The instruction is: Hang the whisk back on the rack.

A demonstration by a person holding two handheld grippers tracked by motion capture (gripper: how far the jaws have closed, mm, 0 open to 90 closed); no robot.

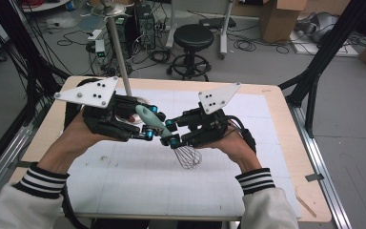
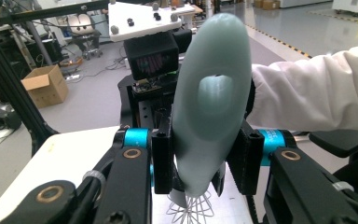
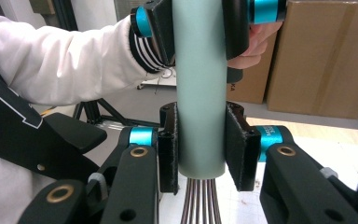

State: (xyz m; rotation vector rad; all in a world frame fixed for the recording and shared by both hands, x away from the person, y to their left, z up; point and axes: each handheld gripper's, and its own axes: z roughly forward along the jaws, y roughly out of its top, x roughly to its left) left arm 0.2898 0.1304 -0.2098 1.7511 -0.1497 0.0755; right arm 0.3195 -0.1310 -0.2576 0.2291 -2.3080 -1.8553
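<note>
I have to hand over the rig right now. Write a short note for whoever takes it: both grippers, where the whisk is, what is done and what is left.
Left gripper: shut on the whisk, jaws on either side of the pale green handle, toward its rounded end.
Right gripper: also shut on the handle, lower down, just above the wires.
Whisk: held in the air between the two grippers above the white mat, tilted, wires pointing down toward the person.
Done: whisk lifted and gripped by both.
Left: probably a handover. One gripper should open only while the other holds firm, then the whisk gets carried on or set down.
</note>
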